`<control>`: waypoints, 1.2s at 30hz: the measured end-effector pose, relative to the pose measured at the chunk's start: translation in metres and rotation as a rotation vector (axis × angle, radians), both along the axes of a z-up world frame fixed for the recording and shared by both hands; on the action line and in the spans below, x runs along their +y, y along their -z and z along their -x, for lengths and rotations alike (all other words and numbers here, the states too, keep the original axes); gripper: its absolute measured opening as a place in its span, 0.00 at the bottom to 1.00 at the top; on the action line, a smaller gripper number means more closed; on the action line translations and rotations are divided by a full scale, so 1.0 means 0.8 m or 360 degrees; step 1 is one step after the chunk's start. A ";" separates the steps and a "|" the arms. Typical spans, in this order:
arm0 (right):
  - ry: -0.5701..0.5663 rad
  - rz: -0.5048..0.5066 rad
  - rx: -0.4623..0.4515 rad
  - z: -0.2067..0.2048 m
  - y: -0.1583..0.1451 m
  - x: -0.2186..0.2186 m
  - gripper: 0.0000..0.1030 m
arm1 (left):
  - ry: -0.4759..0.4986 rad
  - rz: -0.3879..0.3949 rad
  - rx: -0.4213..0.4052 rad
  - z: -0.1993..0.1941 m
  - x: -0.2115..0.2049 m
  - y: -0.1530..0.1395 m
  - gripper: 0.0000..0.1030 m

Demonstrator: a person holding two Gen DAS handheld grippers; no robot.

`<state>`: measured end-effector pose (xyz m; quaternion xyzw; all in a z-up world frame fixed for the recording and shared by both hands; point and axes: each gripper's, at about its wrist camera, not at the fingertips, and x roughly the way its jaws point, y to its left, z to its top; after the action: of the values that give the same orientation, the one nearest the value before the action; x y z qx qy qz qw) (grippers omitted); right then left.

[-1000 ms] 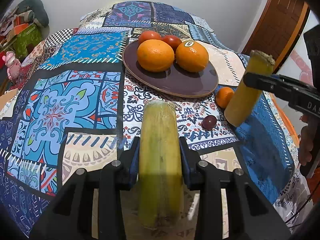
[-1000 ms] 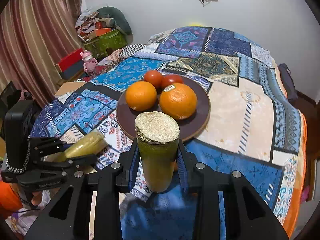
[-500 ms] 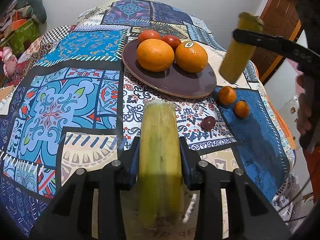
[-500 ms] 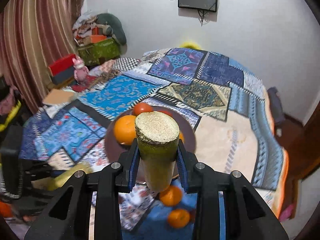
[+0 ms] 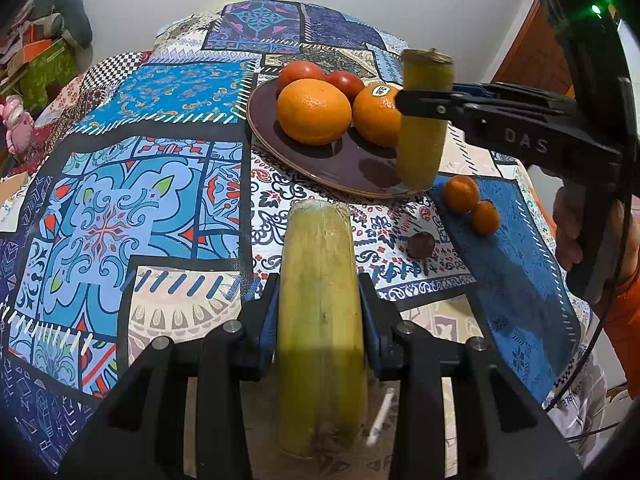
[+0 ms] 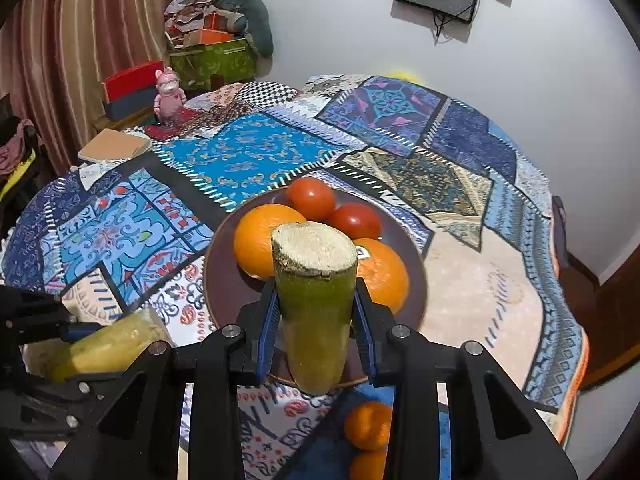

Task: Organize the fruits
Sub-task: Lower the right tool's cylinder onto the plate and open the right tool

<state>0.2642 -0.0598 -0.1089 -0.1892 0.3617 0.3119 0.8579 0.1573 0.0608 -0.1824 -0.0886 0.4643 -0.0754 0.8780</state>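
Observation:
My left gripper (image 5: pixel 320 300) is shut on a yellow-green cane piece (image 5: pixel 320 320) that lies along its fingers, low over the patchwork cloth. My right gripper (image 6: pixel 314 312) is shut on a second cane piece (image 6: pixel 316 292), held upright above the near rim of the brown plate (image 6: pixel 224 280). From the left wrist view that piece (image 5: pixel 422 128) hangs over the plate's (image 5: pixel 348 164) right edge. On the plate lie two oranges (image 5: pixel 314 110) and two tomatoes (image 5: pixel 300 74). Two mandarins (image 5: pixel 461 193) and a small dark fruit (image 5: pixel 421 245) lie on the cloth beside it.
A hand (image 5: pixel 572 232) grips the right tool at the table's right edge. A pink toy (image 6: pixel 170 94), a book (image 6: pixel 114 146) and stacked boxes (image 6: pixel 212 60) sit beyond the far left of the table. A wooden door (image 5: pixel 536 56) stands to the right.
My right gripper carried its cane piece up and leftwards, from beside the mandarins to over the plate's rim. The left gripper and its piece stayed put.

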 end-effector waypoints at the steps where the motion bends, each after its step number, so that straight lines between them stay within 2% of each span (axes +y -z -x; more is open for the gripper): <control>1: -0.0001 0.0003 -0.0001 -0.001 0.001 0.001 0.31 | 0.0001 0.0000 0.0000 0.000 0.000 0.000 0.35; 11: -0.0033 -0.0005 -0.0003 -0.002 0.008 0.011 0.32 | 0.0007 0.0012 0.0016 -0.008 0.003 0.002 0.35; 19: -0.0085 -0.0032 -0.0004 -0.002 0.011 0.015 0.32 | 0.0009 -0.0023 -0.0013 -0.020 -0.002 0.004 0.35; 22: -0.0109 -0.0033 -0.0008 -0.001 0.011 0.015 0.32 | -0.0017 0.0024 -0.0014 -0.022 0.006 0.003 0.35; 36: -0.0260 0.0035 -0.0029 0.008 0.019 0.040 0.36 | -0.0217 0.0060 -0.0058 -0.022 0.059 -0.015 0.35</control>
<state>0.2580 -0.0275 -0.1241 -0.2305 0.3406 0.3751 0.8308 0.1751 0.1080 -0.1707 -0.1351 0.4396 -0.0258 0.8876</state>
